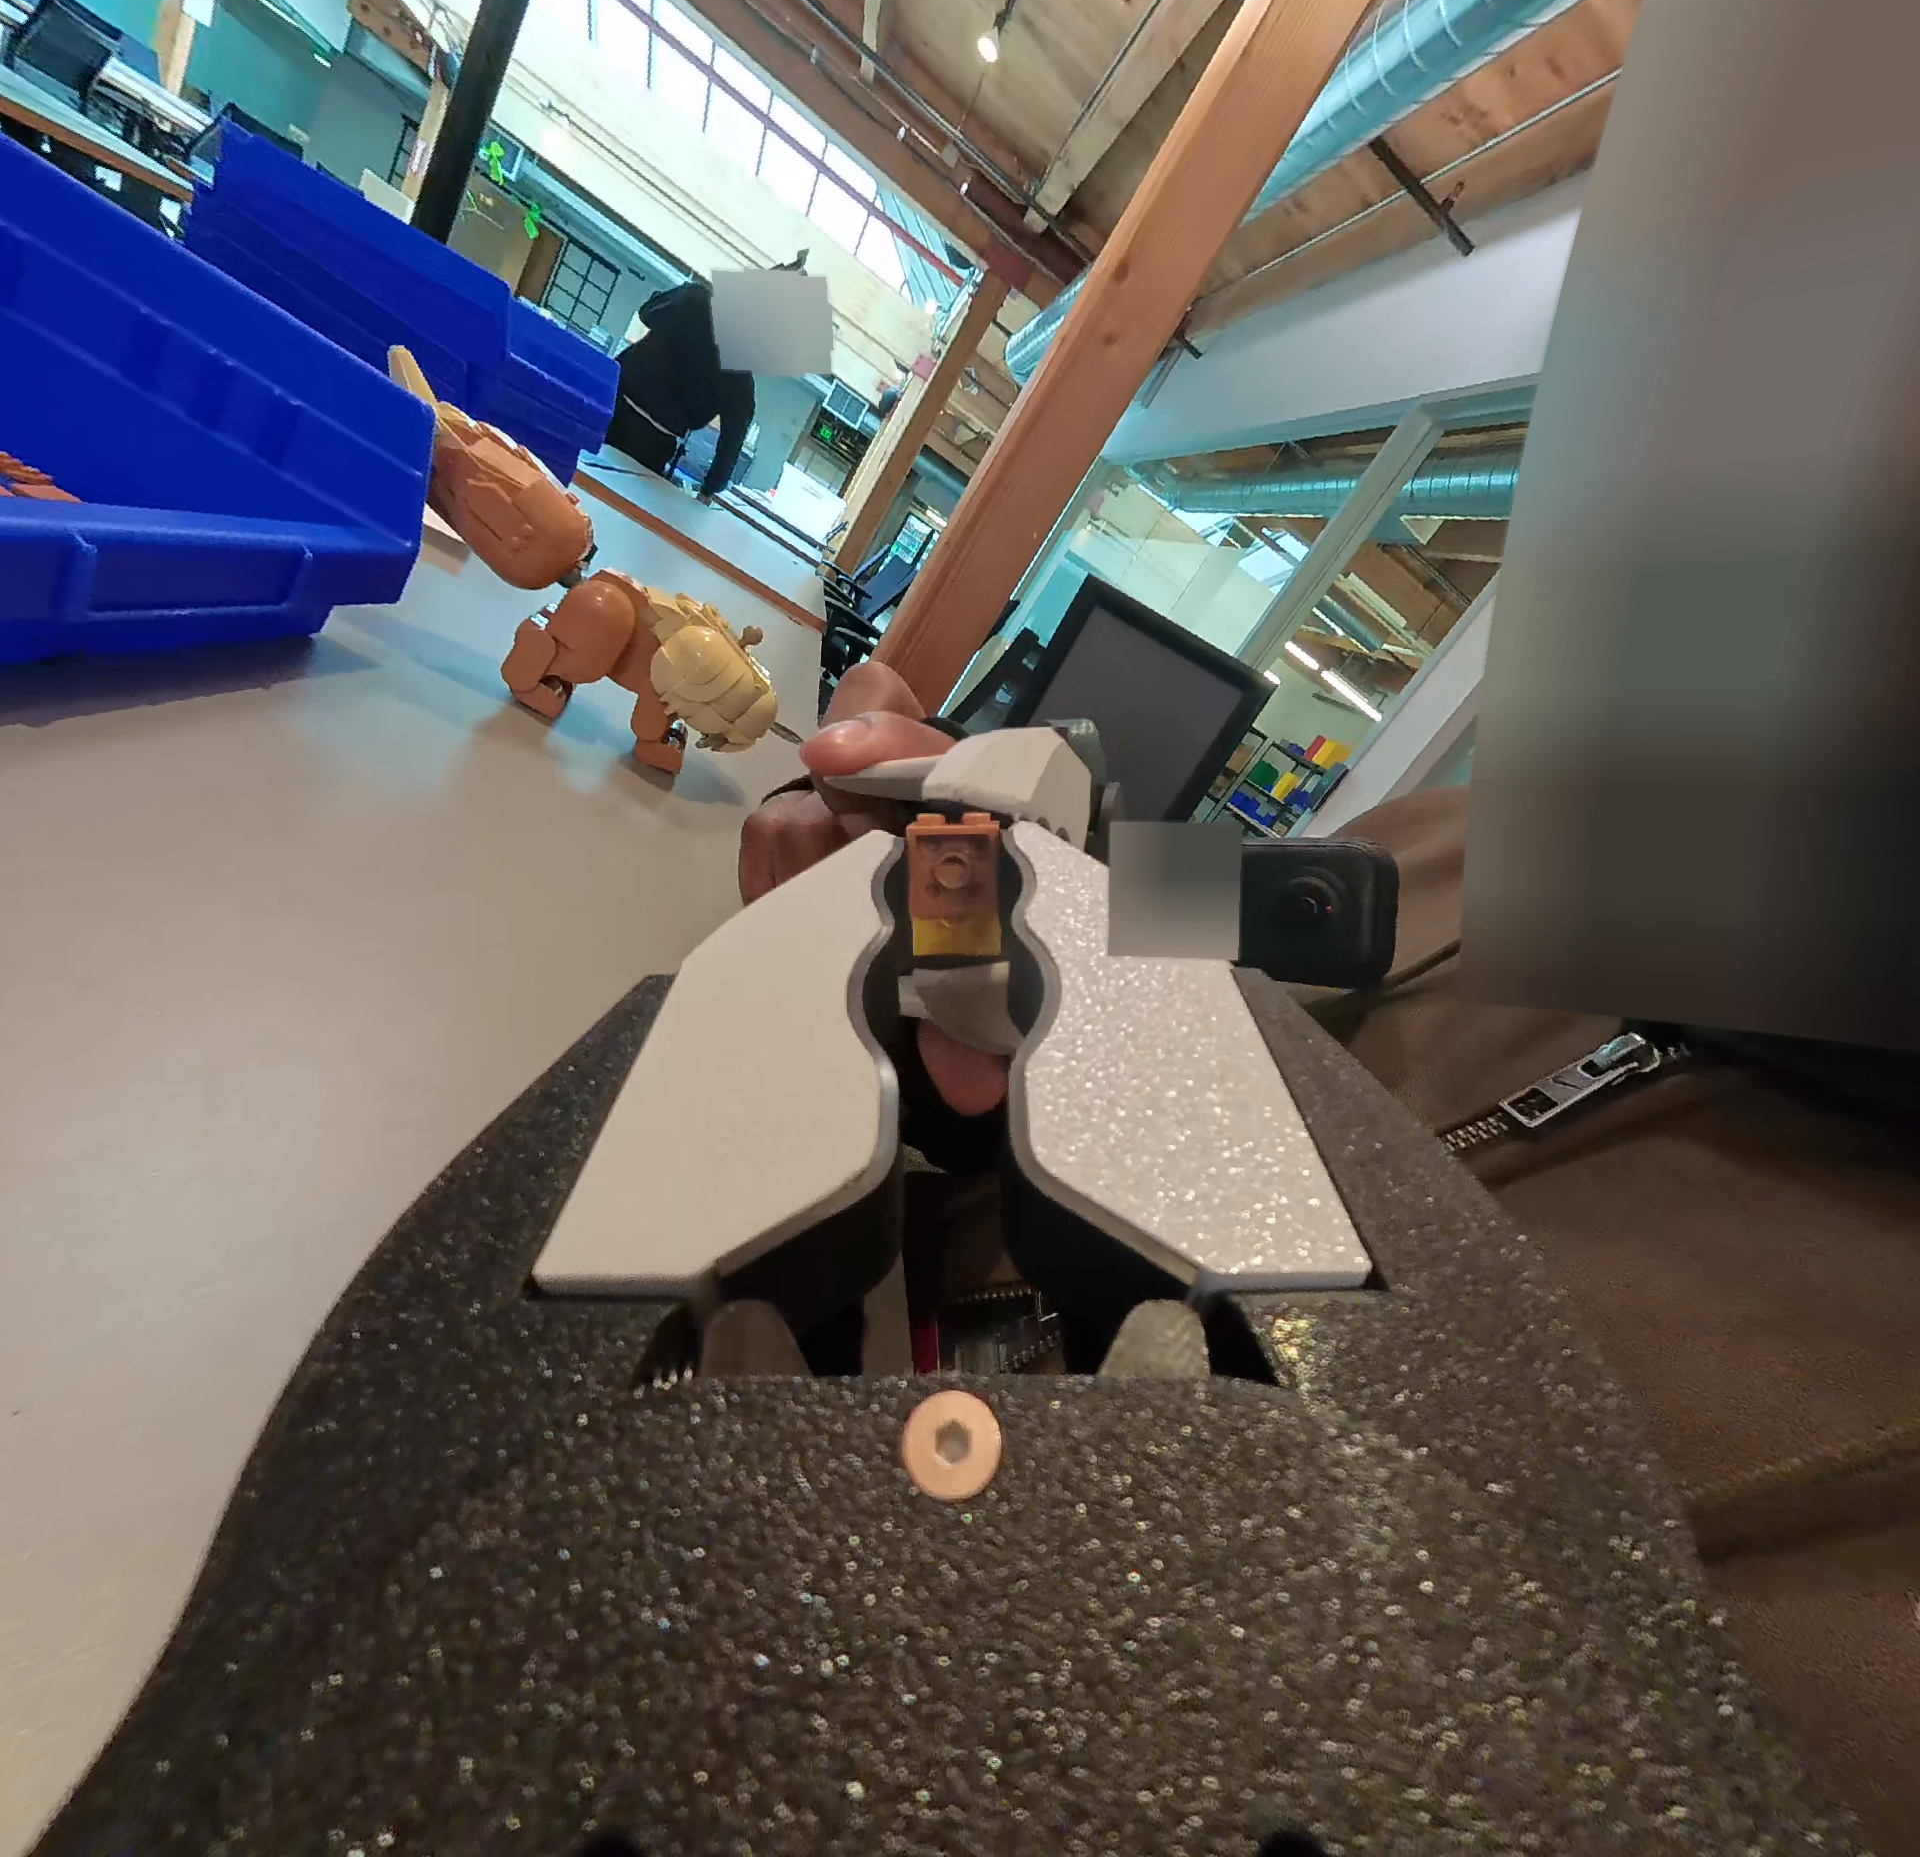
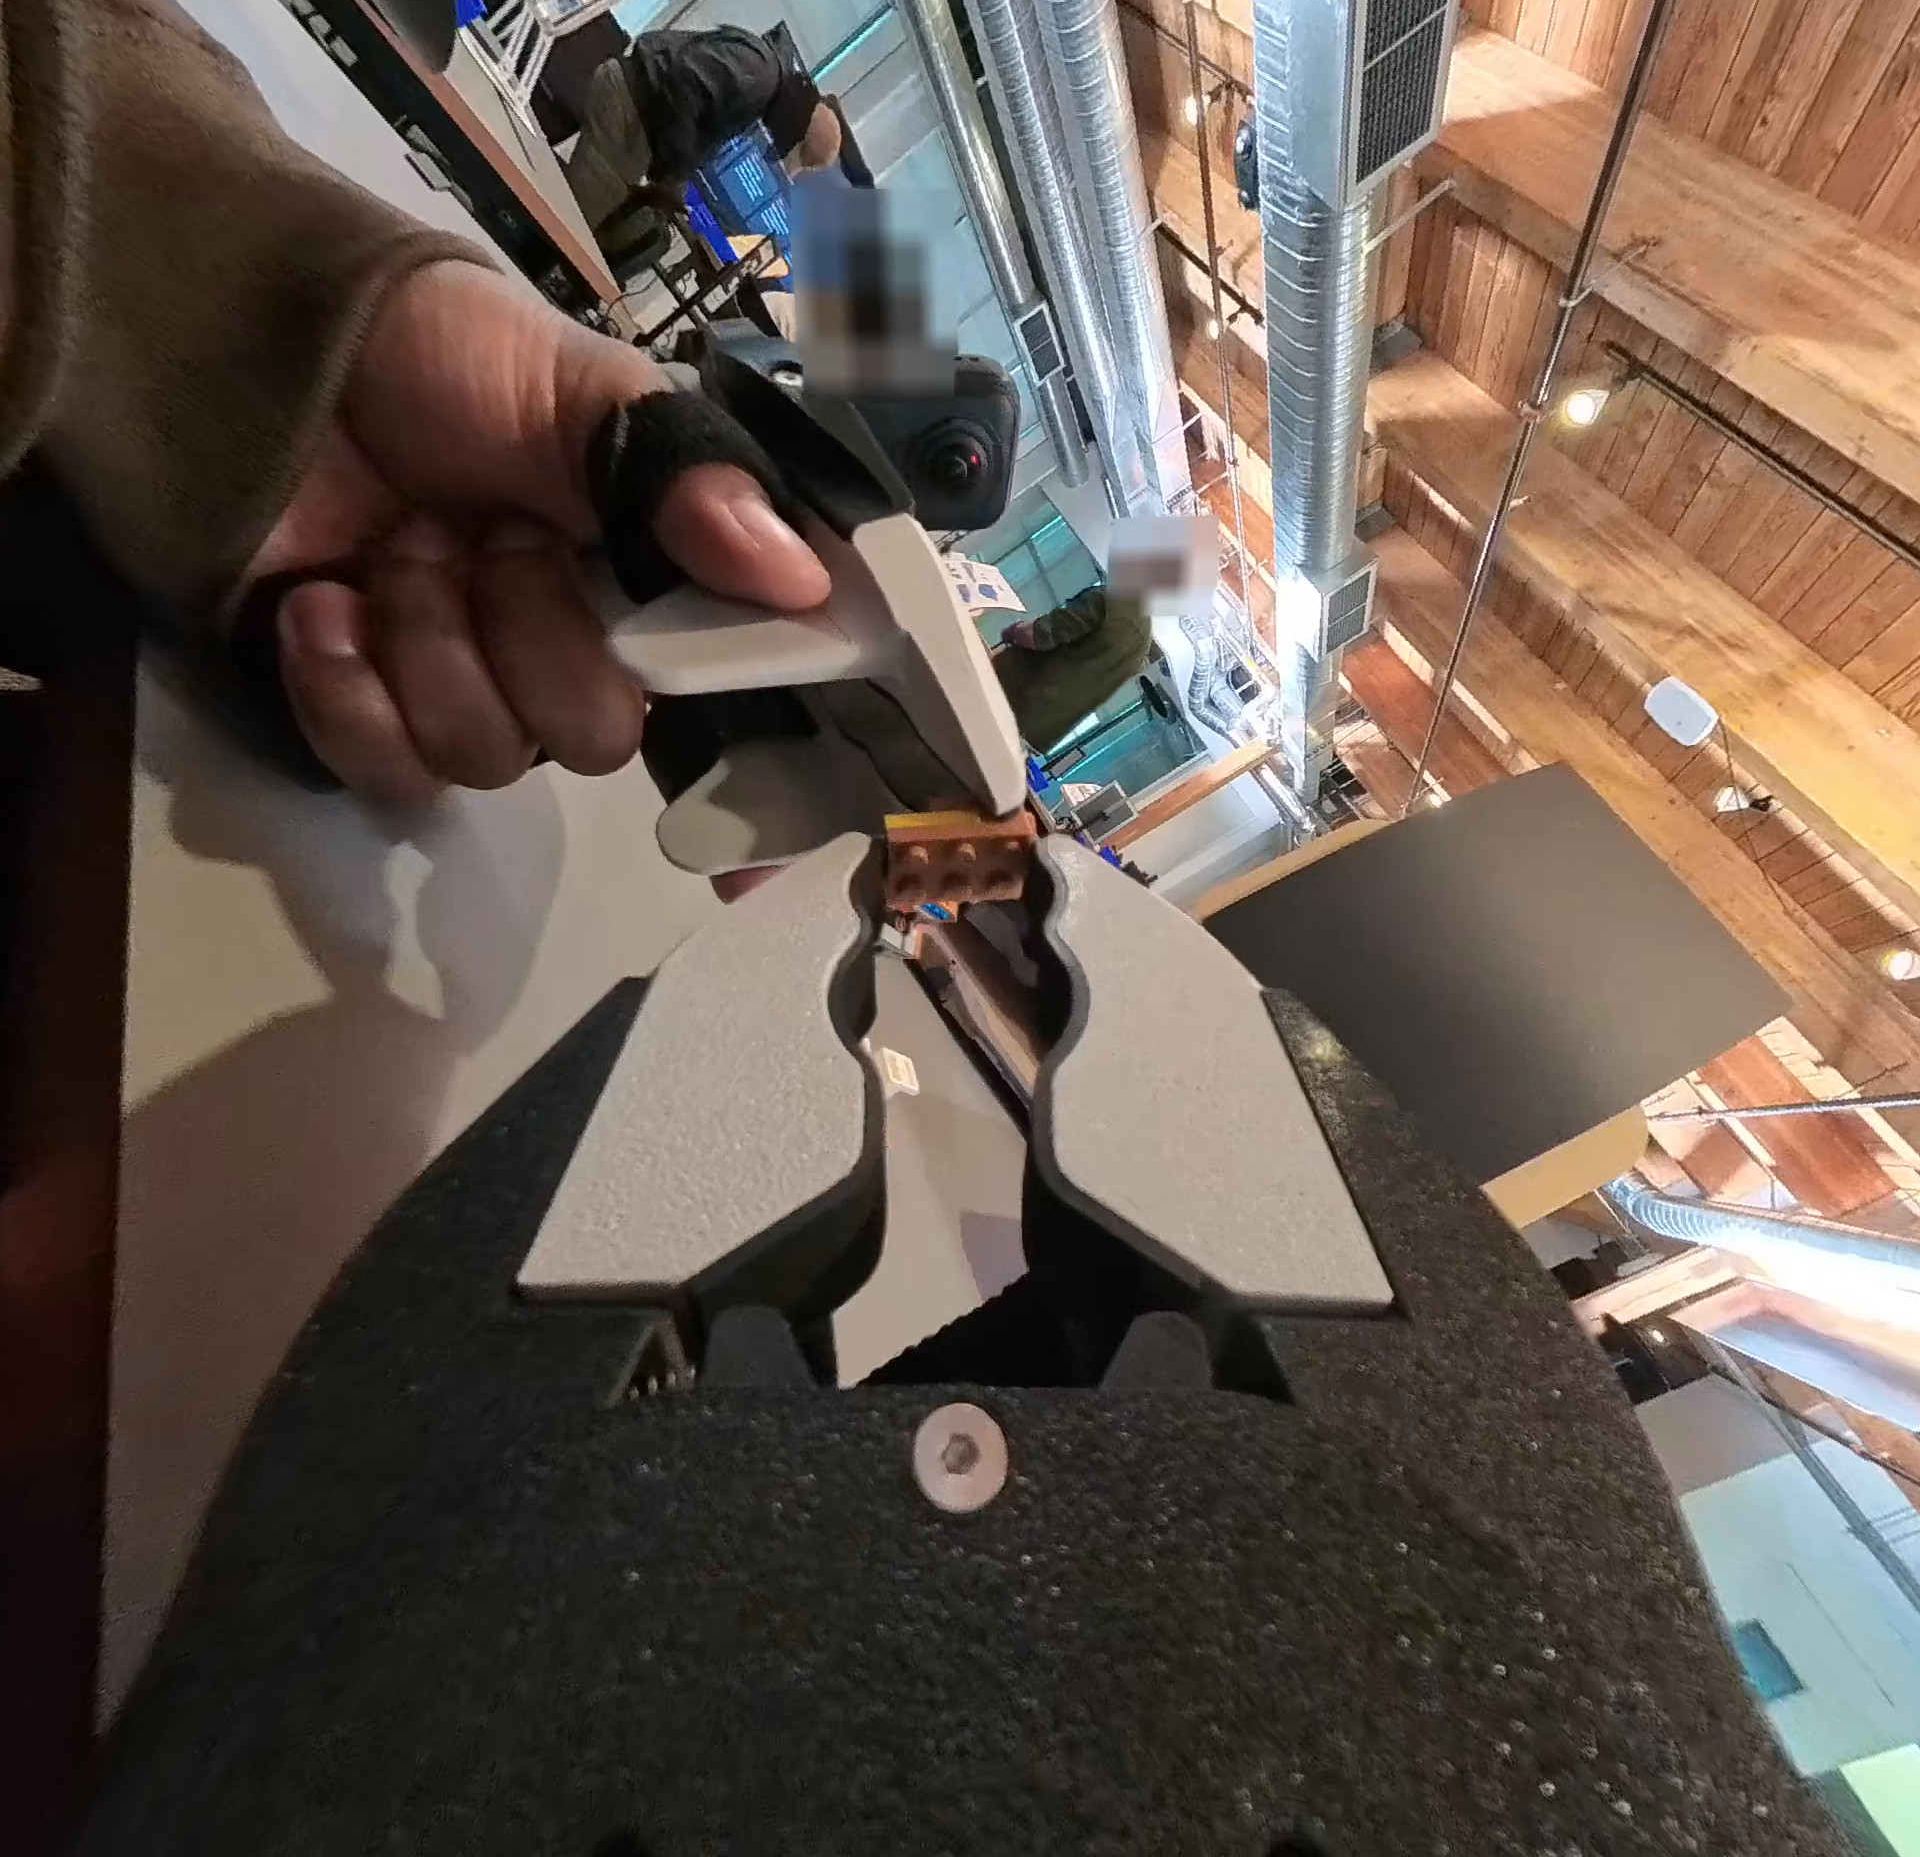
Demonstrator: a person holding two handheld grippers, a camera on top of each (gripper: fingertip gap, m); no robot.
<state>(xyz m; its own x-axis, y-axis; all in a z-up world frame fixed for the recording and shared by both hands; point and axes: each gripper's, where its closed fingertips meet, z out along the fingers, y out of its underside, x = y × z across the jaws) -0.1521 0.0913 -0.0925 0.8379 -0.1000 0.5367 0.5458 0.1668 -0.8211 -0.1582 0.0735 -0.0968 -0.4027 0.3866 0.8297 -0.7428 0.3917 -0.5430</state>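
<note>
Two grippers meet on one small brown-and-yellow brick piece: the left gripper clamps it narrowly, and the right gripper pinches its brown end. Beyond the piece, on the grey table, stands a brick animal figure, then blue bins.

Grey table, blue bins, timber ceiling beams, silver ducts, bright windows, dark monitor
</note>
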